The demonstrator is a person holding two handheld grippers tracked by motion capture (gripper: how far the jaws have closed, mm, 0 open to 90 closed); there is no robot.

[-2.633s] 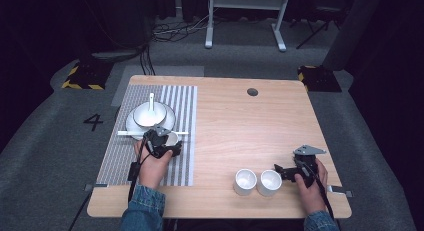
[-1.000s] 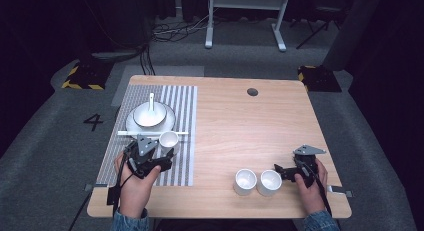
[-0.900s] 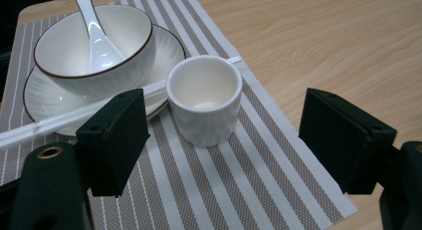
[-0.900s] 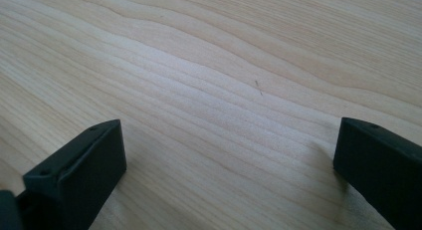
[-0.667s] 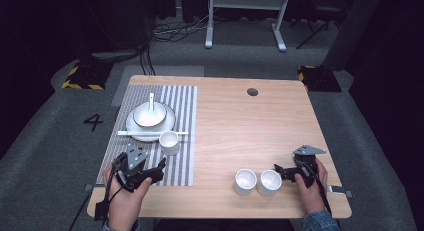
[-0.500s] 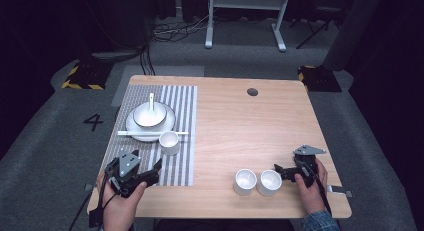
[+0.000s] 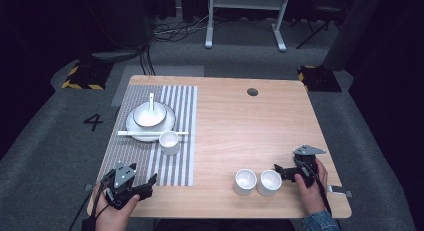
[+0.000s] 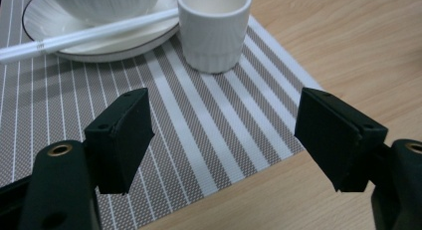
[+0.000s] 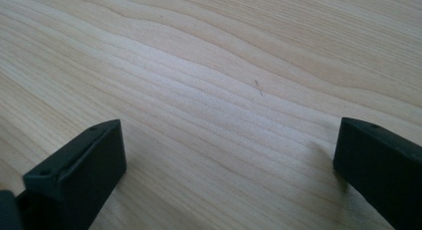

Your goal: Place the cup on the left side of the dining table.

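1. Judging by what lies nearest, the work concerns small white cups: the left gripper [image 7: 148, 184] hangs with its jaws spread wide and empty over the near part of the striped placemat [image 8: 209, 125], and the cup on the mat [image 8: 214, 28] stands upright ahead of it, slightly toward its right jaw.
2. Behind that cup, farther from the left gripper, sit a plate [image 8: 99, 41] with a bowl [image 7: 148, 115] on it and chopsticks [image 8: 84, 35] lying across the plate's rim; the cup stands just beside the rim, and whether it touches is hard to tell.
3. The right gripper [image 7: 280, 172] rests with jaws apart, nothing between them but bare table [image 9: 209, 90]. Two more cups, the cup next to the right gripper [image 7: 269, 182] and the farther cup [image 7: 245, 181], stand side by side to its left in the high view, the closer one just beside its tips.
4. Each cup looks like glazed ceramic: stiff, light for its size, smooth and probably slippery, and likely to chip if knocked or dropped.
5. A sound hold would be across the outer wall at mid-height, jaws on opposite sides, squeezing gently and squarely; the faint ribbing on the mat cup's wall may help grip.
6. Approaching the mat cup from the near side should keep the jaws clear of the chopsticks and plate.
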